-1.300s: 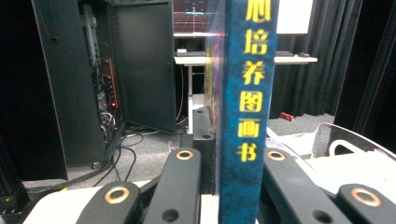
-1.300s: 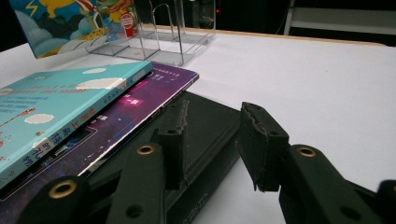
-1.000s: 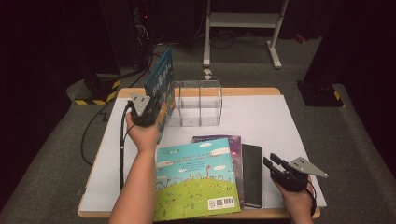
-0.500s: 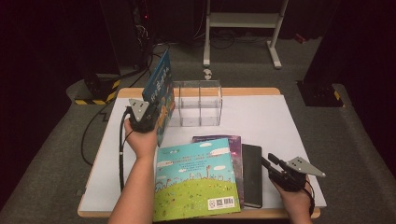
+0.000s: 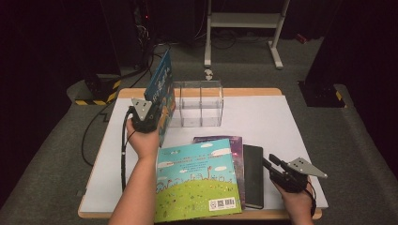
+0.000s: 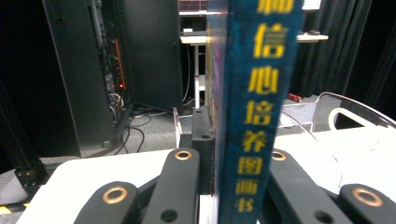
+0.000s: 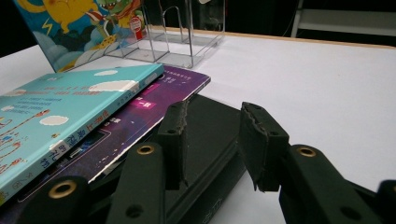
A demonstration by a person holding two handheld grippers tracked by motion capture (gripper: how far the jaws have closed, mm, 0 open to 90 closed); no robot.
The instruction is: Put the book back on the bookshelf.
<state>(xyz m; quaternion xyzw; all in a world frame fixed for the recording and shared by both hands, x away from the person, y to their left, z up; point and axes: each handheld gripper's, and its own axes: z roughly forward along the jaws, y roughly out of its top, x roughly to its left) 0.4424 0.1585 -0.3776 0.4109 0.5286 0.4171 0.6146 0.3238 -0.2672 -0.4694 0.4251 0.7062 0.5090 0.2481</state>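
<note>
The left gripper (image 5: 149,114), held in the person's left hand near the far left corner of the desk (image 5: 263,117), has its jaws closed tight on a blue picture book (image 5: 160,84), gripping the spine edge so the book stands upright and slightly tilted; in the left gripper view the spine (image 6: 254,107) with yellow characters rises between the two black jaws. The book stands just beside the left wall of a clear acrylic book rack (image 5: 199,103) near the far edge, not yet in a compartment. The right gripper (image 5: 277,169) rests near the front right corner, its jaws partly open and holding nothing, hovering just over a black book (image 7: 210,135). That book lies flat beside a purple book (image 5: 234,145), with a turquoise picture book (image 5: 195,178) stacked on top, along the front edge. The step in hand seems to be shelving the upright book. The next move likely calls for carrying it sideways over the rack wall, lowering it into a slot, then releasing.
</note>
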